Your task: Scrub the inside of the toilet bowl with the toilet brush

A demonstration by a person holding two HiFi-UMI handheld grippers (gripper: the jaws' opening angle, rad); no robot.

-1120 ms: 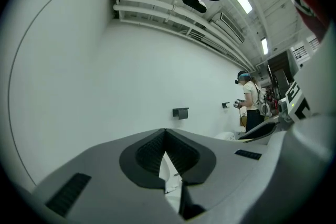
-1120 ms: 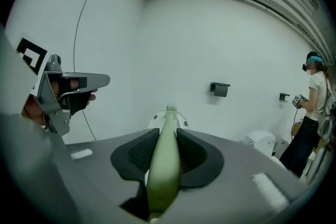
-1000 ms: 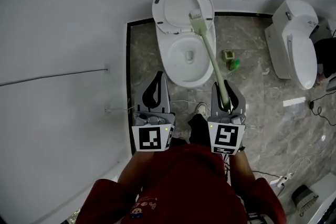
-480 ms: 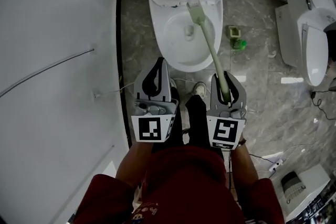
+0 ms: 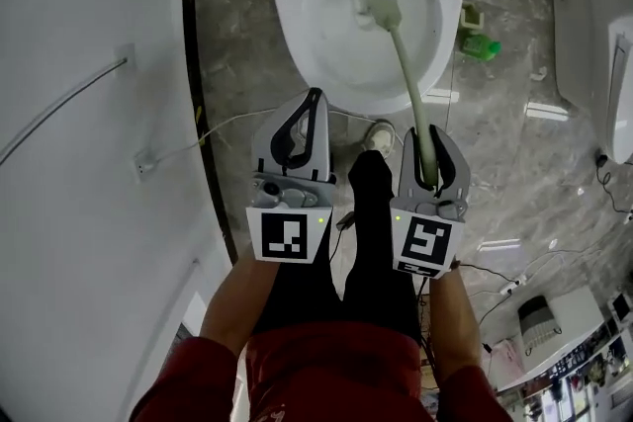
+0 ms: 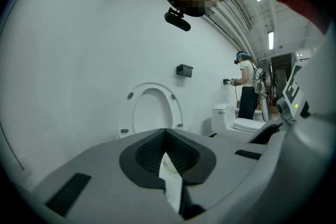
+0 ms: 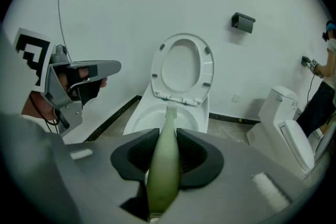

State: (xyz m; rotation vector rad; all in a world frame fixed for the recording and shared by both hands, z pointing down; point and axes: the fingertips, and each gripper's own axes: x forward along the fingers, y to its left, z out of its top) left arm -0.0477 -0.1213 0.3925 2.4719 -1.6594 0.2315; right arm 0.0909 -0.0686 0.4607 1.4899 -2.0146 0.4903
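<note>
The white toilet bowl [image 5: 287, 25] is at the top of the head view with its seat lid [image 7: 182, 68] raised against the wall. The pale green toilet brush [image 5: 379, 5] has its bristle head inside the bowl, near the middle. Its long handle [image 5: 410, 89] slants back to my right gripper [image 5: 427, 138], which is shut on the handle's thick end [image 7: 164, 165]. My left gripper [image 5: 313, 99] hovers beside it, just short of the bowl's front rim, jaws shut with nothing between them. In the left gripper view the jaws [image 6: 167, 157] point at the raised seat [image 6: 150, 113].
A second toilet [image 5: 618, 64] stands at the right and a green bottle [image 5: 482, 45] lies on the marble floor between the two. A thin cable [image 5: 59, 109] runs over the white surface at left. Another person [image 6: 245, 86] stands far back. My black-trousered legs [image 5: 371, 212] are between the grippers.
The head view has closed in on the toilet. The brush head moved from the raised seat's lower edge down into the bowl. Both grippers came forward together.
</note>
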